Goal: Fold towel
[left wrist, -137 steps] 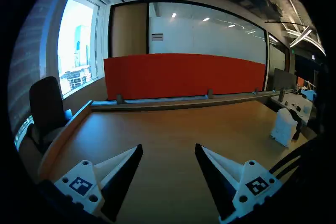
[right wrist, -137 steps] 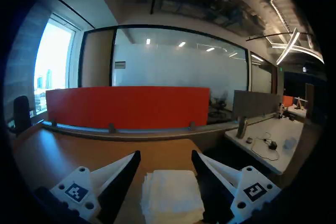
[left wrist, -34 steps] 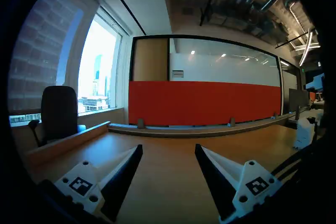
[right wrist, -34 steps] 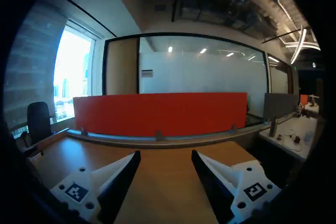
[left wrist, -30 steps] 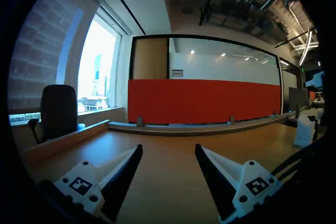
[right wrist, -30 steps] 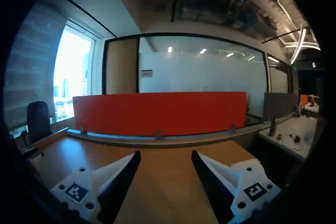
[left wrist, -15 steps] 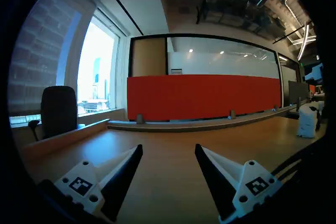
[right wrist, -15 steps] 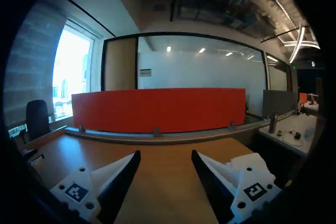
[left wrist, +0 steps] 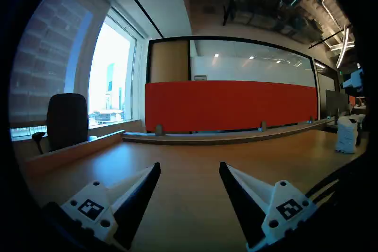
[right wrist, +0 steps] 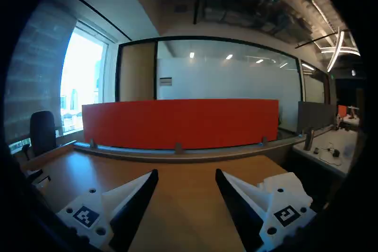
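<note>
Grippers over desk: left gripper and right gripper both spread, holding nothing; towel folding judged either finished or unstarted.

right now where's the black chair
In the left gripper view the chair stands at the far left, behind the desk edge, next to the window.

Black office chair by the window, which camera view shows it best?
The left gripper view. The black chair looks larger there, its backrest and an armrest clear beside the window. The right gripper view shows the same chair smaller, near the left edge.
</note>
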Motion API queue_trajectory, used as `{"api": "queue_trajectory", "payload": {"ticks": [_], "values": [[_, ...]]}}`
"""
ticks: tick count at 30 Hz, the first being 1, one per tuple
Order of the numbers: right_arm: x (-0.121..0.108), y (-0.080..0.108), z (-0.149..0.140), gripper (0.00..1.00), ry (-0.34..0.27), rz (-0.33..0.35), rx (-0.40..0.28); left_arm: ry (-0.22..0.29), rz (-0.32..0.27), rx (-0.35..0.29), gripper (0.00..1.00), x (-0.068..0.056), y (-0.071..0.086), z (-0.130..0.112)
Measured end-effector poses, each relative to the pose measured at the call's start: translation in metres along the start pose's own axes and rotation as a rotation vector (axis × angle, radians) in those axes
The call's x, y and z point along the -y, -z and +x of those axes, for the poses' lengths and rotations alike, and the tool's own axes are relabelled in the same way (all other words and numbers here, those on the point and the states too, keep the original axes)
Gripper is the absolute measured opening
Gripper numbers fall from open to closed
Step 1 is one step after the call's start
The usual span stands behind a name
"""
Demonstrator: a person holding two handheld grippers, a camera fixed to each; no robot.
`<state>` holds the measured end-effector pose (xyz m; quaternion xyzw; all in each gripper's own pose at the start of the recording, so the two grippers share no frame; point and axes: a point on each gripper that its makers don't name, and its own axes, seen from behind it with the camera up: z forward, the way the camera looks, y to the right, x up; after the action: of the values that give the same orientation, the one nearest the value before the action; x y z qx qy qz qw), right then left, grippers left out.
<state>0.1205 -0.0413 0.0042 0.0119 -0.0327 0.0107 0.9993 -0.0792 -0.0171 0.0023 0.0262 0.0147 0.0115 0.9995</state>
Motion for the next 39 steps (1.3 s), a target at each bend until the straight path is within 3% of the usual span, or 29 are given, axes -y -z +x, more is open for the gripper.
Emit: {"api": "queue_trajectory", "payload": {"ticks": [12, 27, 39], "values": [[0.003, -0.001, 0.004, 0.93, 0.004, -0.003, -0.006, 0.005, -0.006, 0.015, 0.92, -0.003, -0.001, -0.004], [-0.014, 0.002, 0.0, 0.93, 0.016, -0.012, -0.034, 0.005, -0.007, 0.015, 0.92, -0.005, -0.001, -0.005], [-0.024, 0.001, -0.028, 0.93, 0.057, -0.008, -0.051, 0.004, -0.008, 0.015, 0.92, -0.006, -0.001, -0.005]]}}
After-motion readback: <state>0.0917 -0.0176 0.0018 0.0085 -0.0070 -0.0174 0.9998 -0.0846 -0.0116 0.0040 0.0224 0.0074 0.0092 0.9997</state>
